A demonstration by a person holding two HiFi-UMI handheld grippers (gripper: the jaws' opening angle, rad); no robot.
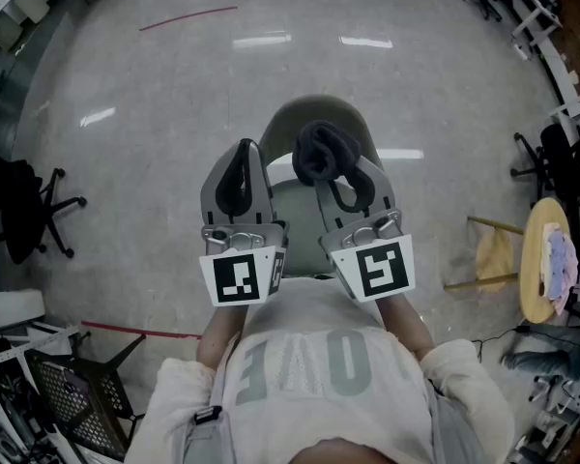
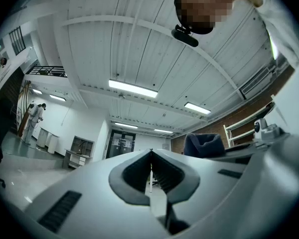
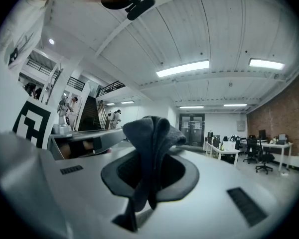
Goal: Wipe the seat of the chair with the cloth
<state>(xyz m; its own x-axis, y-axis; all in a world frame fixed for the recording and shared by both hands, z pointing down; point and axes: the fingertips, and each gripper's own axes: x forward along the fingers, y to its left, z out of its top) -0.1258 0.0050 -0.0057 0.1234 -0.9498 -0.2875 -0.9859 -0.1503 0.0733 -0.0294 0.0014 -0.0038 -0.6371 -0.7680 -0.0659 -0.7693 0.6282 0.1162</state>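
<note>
In the head view a pale green chair [image 1: 314, 124] stands on the floor right in front of the person, its seat partly hidden by both grippers. My right gripper [image 1: 331, 158] is shut on a dark grey cloth [image 1: 321, 153], bunched above the chair; the same cloth [image 3: 148, 143] hangs between the jaws in the right gripper view. My left gripper [image 1: 240, 162] is shut with nothing in it, held beside the right one. Both gripper views point up toward the ceiling; the left gripper [image 2: 150, 156] shows its jaw tips touching.
A black office chair [image 1: 24, 206] stands at left. A round wooden stool [image 1: 546, 259] with a cloth on it and another stool [image 1: 493, 254] stand at right. A black rack [image 1: 72, 394] sits at lower left. More office chairs [image 1: 551, 158] line the right side.
</note>
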